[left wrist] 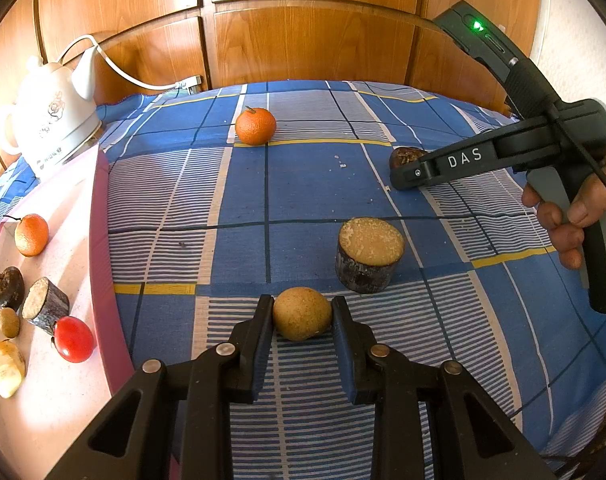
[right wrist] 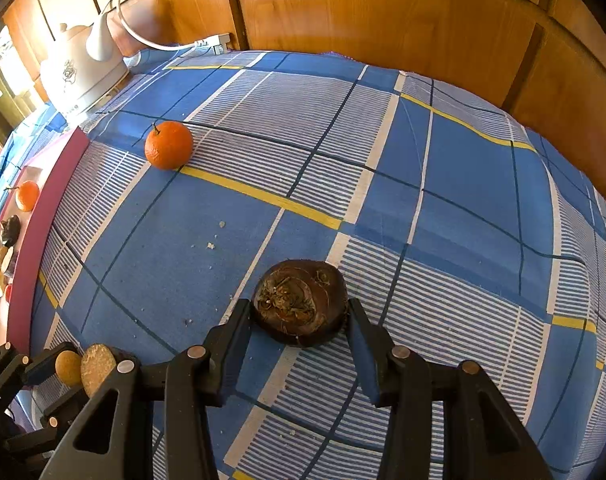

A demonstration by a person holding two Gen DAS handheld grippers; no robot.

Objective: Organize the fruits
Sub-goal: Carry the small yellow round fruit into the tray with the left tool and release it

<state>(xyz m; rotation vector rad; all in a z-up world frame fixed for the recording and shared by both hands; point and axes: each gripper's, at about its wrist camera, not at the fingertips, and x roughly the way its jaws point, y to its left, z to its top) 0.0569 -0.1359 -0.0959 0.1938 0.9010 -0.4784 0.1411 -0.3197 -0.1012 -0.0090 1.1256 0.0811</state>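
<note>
fruit sits between the fingers of both tools. left hand-held gripper (left wrist: 302,314) is closed on a small round tan fruit (left wrist: 301,313), matte and finely speckled, its pads pressing both sides while the fruit rests on the checked cloth (left wrist: 303,176). right hand-held gripper (right wrist: 299,308) flanks a dark brown bulb (right wrist: 301,302), squat and glossy with a rough fibrous crown; its pads stand at the bulb's sides, but whether they press it cannot be told. just beyond the tan fruit stands a short cut stalk piece (left wrist: 369,254), dark bark around a pale grainy face. farther beyond it lies a dimpled orange (left wrist: 255,126). left of the tan fruit, a pink tray (left wrist: 103,240) holds more fruit, with a white glazed kettle (left wrist: 53,120) behind it.
</note>
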